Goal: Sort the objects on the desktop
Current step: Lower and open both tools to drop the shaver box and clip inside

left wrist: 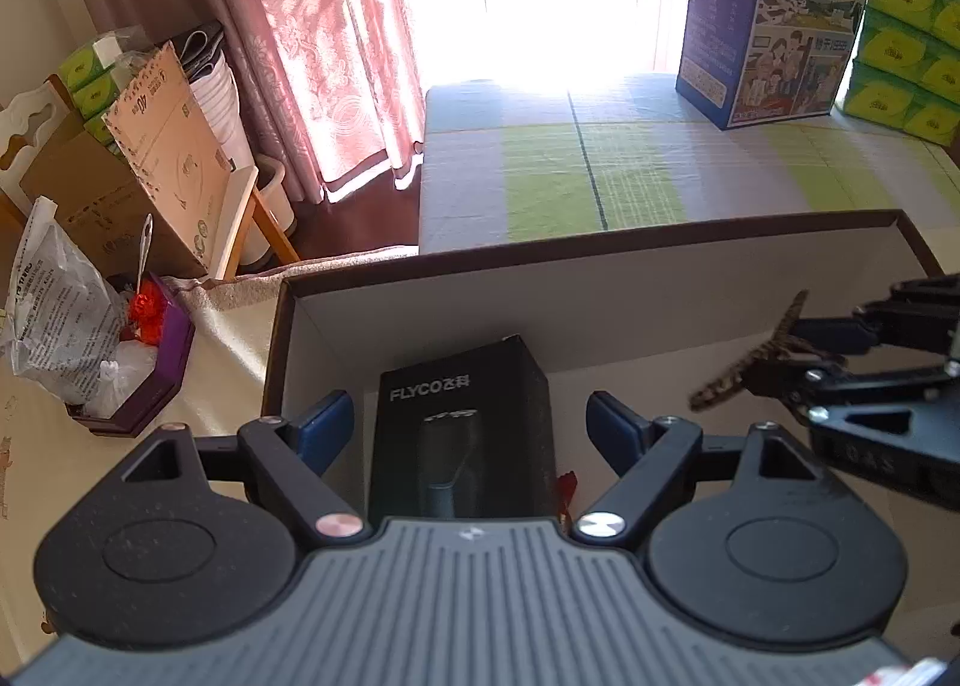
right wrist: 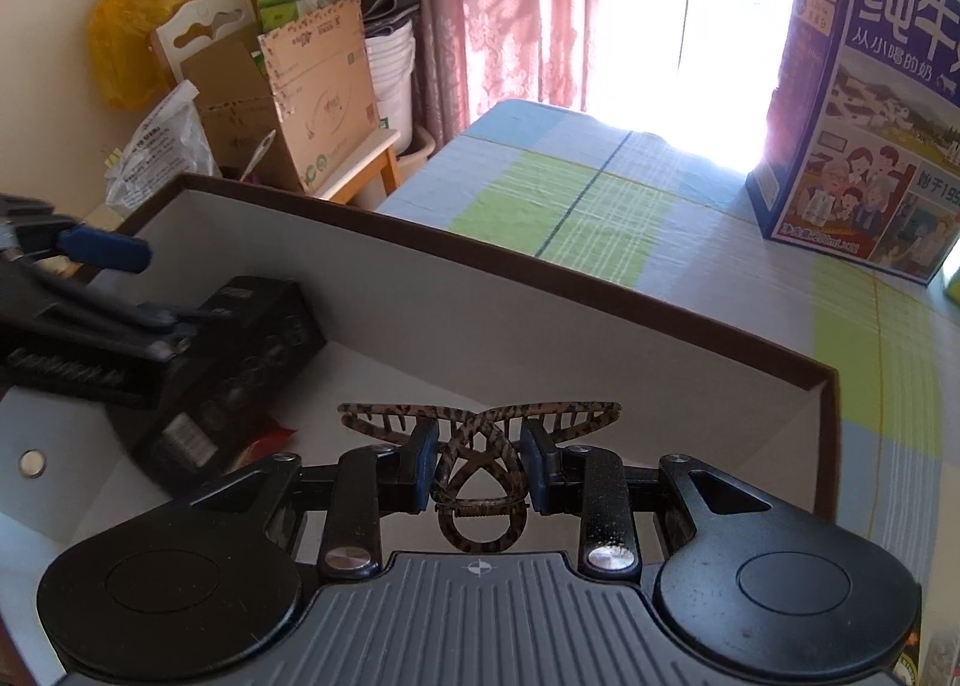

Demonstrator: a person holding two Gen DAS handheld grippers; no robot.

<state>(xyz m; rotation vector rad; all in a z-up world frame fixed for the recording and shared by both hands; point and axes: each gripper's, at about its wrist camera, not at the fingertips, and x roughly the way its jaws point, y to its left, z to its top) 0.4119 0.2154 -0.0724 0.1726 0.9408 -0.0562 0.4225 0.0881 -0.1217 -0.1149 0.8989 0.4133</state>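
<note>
One hair claw (right wrist: 480,434) — teeth forward, long axis crosswise.

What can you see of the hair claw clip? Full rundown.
The hair claw clip is brown with dark tortoiseshell mottling and looks plastic. Curved toothed wings spread left and right, crossing above a looped handle with a small metal spring. The right gripper is shut on its middle, holding it above the open white-lined box. Nothing else touches it.
</note>
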